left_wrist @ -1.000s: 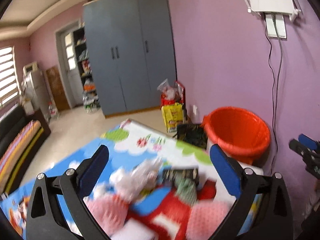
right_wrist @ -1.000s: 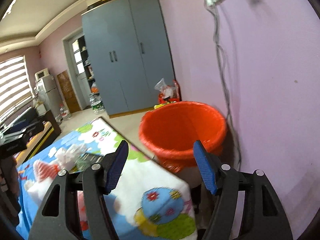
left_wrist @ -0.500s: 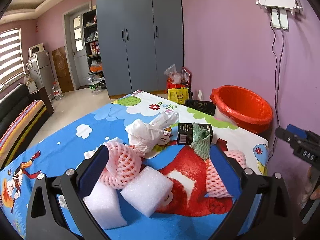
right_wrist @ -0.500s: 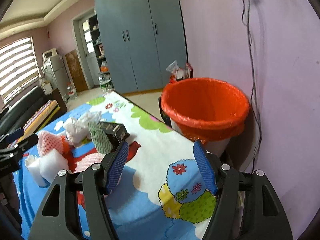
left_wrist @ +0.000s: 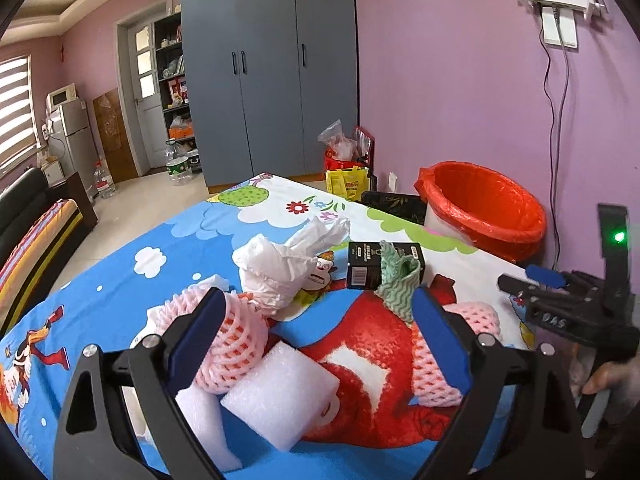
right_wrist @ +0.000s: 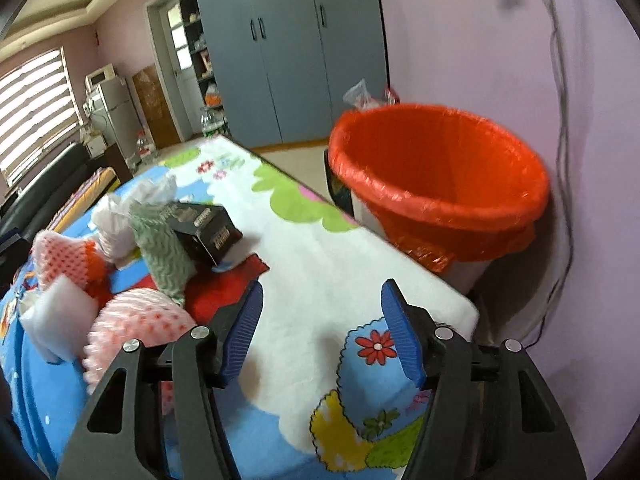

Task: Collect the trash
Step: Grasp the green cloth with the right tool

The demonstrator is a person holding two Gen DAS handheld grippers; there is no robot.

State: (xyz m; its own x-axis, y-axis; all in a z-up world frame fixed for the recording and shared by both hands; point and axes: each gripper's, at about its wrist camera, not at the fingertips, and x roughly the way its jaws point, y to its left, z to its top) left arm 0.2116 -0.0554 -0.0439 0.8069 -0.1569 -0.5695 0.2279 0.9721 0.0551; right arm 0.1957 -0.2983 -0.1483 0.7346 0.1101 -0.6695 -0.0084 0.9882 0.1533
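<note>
Trash lies in a pile on the cartoon tablecloth: a white plastic bag (left_wrist: 276,272), a black box (left_wrist: 380,264), a green cloth (left_wrist: 398,284), two pink foam nets (left_wrist: 232,340) (left_wrist: 476,320) and a white foam block (left_wrist: 280,396). My left gripper (left_wrist: 316,344) hovers low over the near end of the pile. Its jaws are closing, wide around the foam block without pressing it. My right gripper (right_wrist: 322,332) is over bare tablecloth to the right of the pile, jaws closing on nothing. The red-lined bin (right_wrist: 436,176) stands just beyond the table's corner.
The table edge (right_wrist: 440,280) runs close to the bin, which stands by the purple wall with a cable (right_wrist: 564,120) hanging down. A grey wardrobe (left_wrist: 272,68), bags on the floor (left_wrist: 348,160) and a sofa (left_wrist: 28,232) lie farther off.
Both grippers have come down toward the table. The trash pile now sits closer under the left jaws, and the right gripper has drawn nearer the bin. Both jaws have narrowed a little.
</note>
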